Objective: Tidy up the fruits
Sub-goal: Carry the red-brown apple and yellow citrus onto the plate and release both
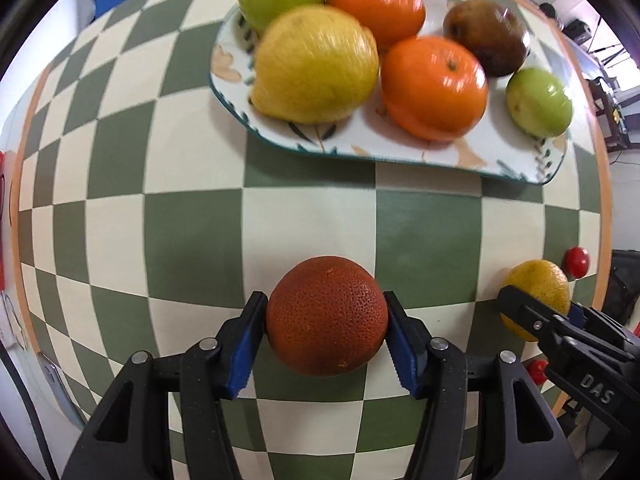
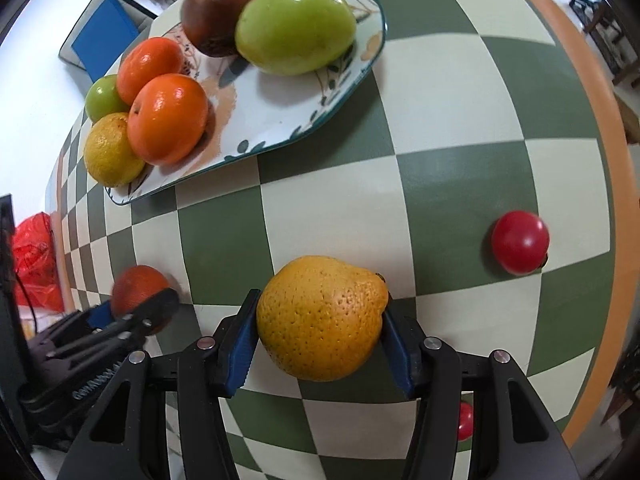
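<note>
Left-wrist view takes in the green-and-cream checkered table (image 1: 312, 232), where a painted plate (image 1: 360, 152) at the far side already carries a big yellow citrus (image 1: 316, 64), two glossy oranges (image 1: 434, 88), a brown fruit and two green ones. Nearer the camera, the left gripper (image 1: 326, 320) is clamped on a dark red-orange fruit (image 1: 326, 316), blue pads pressing both flanks; whether it rests on the cloth or hangs just above it cannot be told. Right-wrist view shows the right gripper (image 2: 320, 320) closed around a dimpled yellow-orange fruit (image 2: 322, 318), held well short of the plate. A small red fruit (image 2: 520, 242) lies loose near the table's orange rim, another peeking out below the gripper. Both picks appear made, so the step in hand is likely the carry; next, each fruit needs an open patch on the crowded plate, set down gently so nothing rolls.
</note>
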Demonstrator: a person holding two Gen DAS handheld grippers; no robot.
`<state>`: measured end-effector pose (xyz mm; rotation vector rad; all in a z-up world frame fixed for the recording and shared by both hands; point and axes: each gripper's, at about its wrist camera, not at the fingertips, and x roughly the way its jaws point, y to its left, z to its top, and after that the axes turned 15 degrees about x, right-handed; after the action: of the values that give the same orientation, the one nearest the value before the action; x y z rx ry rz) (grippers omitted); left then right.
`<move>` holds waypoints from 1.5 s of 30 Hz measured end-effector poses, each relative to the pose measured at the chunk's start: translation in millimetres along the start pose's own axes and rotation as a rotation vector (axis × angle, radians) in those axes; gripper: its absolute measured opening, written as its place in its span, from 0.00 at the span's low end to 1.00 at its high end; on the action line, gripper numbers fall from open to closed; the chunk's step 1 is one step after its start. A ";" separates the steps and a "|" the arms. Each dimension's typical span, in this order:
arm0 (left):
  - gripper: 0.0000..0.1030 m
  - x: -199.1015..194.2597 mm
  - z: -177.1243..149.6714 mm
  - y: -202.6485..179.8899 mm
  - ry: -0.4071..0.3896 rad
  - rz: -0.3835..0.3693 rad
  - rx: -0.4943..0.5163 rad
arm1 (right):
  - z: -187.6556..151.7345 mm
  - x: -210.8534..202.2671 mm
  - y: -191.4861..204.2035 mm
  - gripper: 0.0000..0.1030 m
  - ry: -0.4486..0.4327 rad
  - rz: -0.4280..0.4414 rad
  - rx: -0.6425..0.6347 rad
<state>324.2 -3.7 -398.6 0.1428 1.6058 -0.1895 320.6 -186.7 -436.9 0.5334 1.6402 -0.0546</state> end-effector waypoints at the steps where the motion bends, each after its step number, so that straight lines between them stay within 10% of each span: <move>1: 0.53 -7.4 -0.3 -0.2 -0.015 -0.003 -0.001 | -0.3 -2.5 0.9 0.57 -0.006 -0.001 -0.008; 12: 0.53 -106.5 39.0 67.2 -0.205 -0.050 -0.081 | 24.6 -59.6 44.4 0.56 -0.141 0.102 -0.055; 20: 0.53 -62.4 97.9 122.5 -0.101 -0.082 -0.145 | 70.7 -36.3 68.1 0.56 -0.128 0.035 -0.059; 35: 0.55 -15.2 101.7 143.2 0.014 -0.299 -0.278 | 79.5 -18.0 76.1 0.74 -0.093 0.062 -0.019; 39: 0.84 -20.1 104.3 144.6 -0.008 -0.283 -0.273 | 80.9 -19.6 77.2 0.78 -0.097 0.057 -0.009; 45: 0.85 -33.9 102.5 143.0 -0.038 -0.231 -0.258 | 75.8 -30.8 73.2 0.90 -0.121 0.056 -0.007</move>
<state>455.7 115.4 -373.5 -0.2452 1.5919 -0.1606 419.4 -156.9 -399.5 0.5597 1.5062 -0.0391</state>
